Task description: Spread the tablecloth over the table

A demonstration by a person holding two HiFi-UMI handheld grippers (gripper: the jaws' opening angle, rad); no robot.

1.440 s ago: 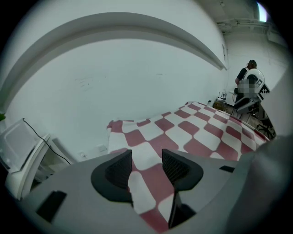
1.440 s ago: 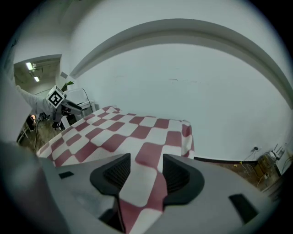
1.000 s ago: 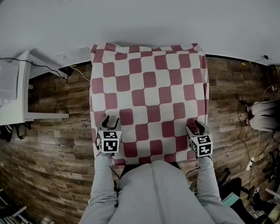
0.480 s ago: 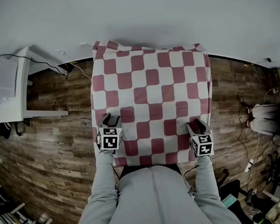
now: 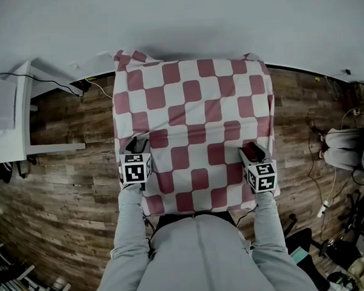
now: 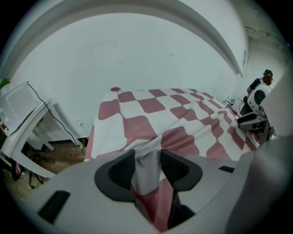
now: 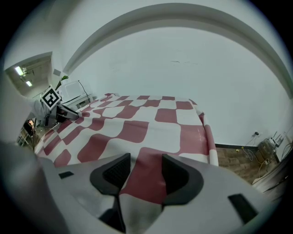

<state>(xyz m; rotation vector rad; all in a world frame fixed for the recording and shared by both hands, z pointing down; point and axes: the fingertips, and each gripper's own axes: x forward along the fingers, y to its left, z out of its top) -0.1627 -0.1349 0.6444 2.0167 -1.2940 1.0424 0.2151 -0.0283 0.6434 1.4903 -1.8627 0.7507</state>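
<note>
A fold of tablecloth (image 5: 193, 129) was pinched in the closing left gripper (image 6: 147, 165); its other near edge was clamped by the right gripper (image 7: 144, 172).

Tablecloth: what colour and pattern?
The tablecloth has red and white checks, clearest in the head view.

The tablecloth (image 5: 193, 129) lies before the wall (image 5: 194, 25), what seems a desk (image 5: 14, 129) to its left.
</note>
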